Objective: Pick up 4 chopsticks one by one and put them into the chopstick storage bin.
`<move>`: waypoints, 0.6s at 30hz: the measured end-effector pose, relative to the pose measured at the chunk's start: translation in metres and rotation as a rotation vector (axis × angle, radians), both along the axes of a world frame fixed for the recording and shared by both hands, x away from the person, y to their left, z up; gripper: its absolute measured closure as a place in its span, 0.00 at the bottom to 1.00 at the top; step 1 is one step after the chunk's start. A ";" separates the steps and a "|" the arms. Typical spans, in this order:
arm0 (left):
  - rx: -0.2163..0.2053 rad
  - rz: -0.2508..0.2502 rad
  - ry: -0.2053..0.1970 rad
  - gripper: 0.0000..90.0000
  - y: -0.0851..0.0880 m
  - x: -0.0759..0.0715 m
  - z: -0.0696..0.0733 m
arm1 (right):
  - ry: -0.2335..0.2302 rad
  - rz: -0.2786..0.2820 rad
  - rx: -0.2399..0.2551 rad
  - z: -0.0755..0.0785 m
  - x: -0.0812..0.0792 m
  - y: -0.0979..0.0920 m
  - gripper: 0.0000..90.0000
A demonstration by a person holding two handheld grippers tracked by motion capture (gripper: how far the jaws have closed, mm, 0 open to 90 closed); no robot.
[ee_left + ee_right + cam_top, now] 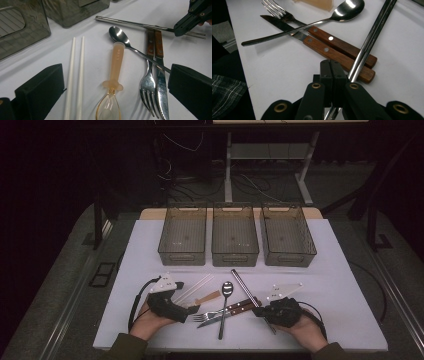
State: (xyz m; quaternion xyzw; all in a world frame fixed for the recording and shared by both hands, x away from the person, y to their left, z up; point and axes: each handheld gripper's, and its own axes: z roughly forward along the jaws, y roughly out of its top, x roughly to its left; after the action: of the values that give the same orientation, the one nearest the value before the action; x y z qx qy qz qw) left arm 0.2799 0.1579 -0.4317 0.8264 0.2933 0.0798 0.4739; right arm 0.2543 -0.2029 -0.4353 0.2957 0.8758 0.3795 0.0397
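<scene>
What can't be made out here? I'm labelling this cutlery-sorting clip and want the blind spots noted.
- Metal chopsticks: right gripper view, the near ends are hidden beneath the right gripper, so the pinch itself is unclear.
- Amber baby spoon: left gripper view, bowl cut off by the bottom edge.
- White chopsticks: same view, lower ends cut off.
- Three bins: high view, too dark and small to judge contents.

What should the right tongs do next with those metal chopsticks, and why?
Probably lift them straight up. The right tongs look shut on the metal chopsticks, which lie across the wooden handles, so dragging could disturb those.
</scene>
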 end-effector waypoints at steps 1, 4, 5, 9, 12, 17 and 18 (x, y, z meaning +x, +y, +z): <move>0.002 -0.001 0.000 0.00 0.000 0.000 0.000 | 0.002 0.002 -0.002 -0.001 0.000 0.001 1.00; 0.004 0.001 -0.001 0.00 0.000 0.000 -0.001 | 0.007 0.005 -0.015 -0.003 -0.001 0.003 1.00; 0.004 0.000 -0.001 0.00 0.000 0.000 -0.001 | 0.010 0.005 -0.019 -0.004 -0.001 0.003 1.00; 0.002 0.001 -0.002 0.00 0.000 0.000 -0.001 | 0.016 0.006 -0.040 -0.005 -0.001 0.003 1.00; -0.001 0.000 -0.004 0.00 0.000 0.000 -0.001 | 0.014 0.001 -0.048 -0.006 -0.001 0.003 1.00; -0.005 -0.004 -0.003 0.00 0.000 0.000 -0.001 | 0.016 -0.008 -0.055 -0.006 0.000 0.002 1.00; -0.005 -0.004 -0.003 0.00 -0.001 0.000 -0.001 | 0.014 -0.006 -0.056 -0.007 0.000 0.001 1.00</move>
State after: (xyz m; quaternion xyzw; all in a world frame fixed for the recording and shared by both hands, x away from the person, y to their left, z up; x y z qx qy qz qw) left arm 0.2796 0.1573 -0.4325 0.8258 0.2910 0.0793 0.4766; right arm 0.2547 -0.2016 -0.4421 0.2998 0.8854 0.3526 0.0430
